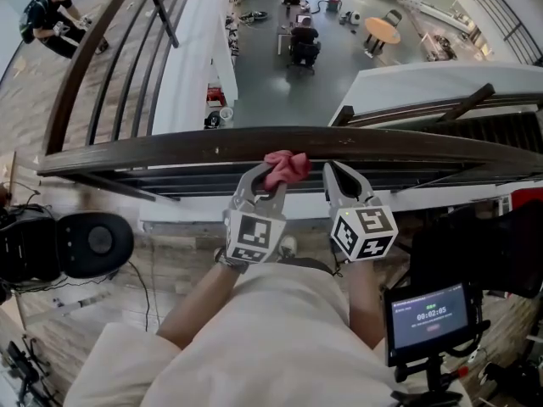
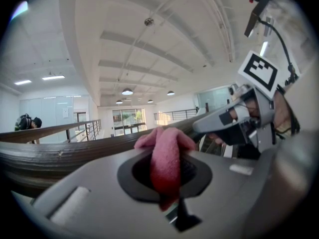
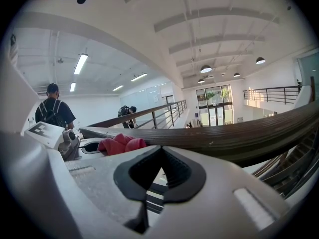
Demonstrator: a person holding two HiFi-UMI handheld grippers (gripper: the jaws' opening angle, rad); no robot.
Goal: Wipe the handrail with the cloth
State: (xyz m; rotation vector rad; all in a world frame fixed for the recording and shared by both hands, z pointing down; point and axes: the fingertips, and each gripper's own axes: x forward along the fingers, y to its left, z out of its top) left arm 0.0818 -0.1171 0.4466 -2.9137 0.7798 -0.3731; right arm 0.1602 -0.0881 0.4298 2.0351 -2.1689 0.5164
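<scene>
Left tool (image 1: 270,181) is grasping the pink cloth (image 1: 287,167), holding it at the near edge of the dark handrail (image 1: 170,147). Right tool (image 1: 338,177) is sitting clenched and empty, just beside the cloth.

Cloth (image 1: 287,167): uniform pink-red, no print. In the left gripper view its lower fold is a deeper red.

Handrail (image 1: 170,147): dark brown wood with fine lengthwise grain lines.

Left gripper (image 1: 270,176) and right gripper (image 1: 337,172): light grey bodies with black pads lining the jaws. Each cube (image 1: 254,236) is white with black square marker patterns.

Shirt (image 1: 280,337): plain pale beige.

Screen (image 1: 430,314): dark blue with pale digits and a small green mark, in a black frame.

Lower floor (image 1: 280,91): flat grey.

Plank floor (image 1: 34,75): brown wood strips.
</scene>
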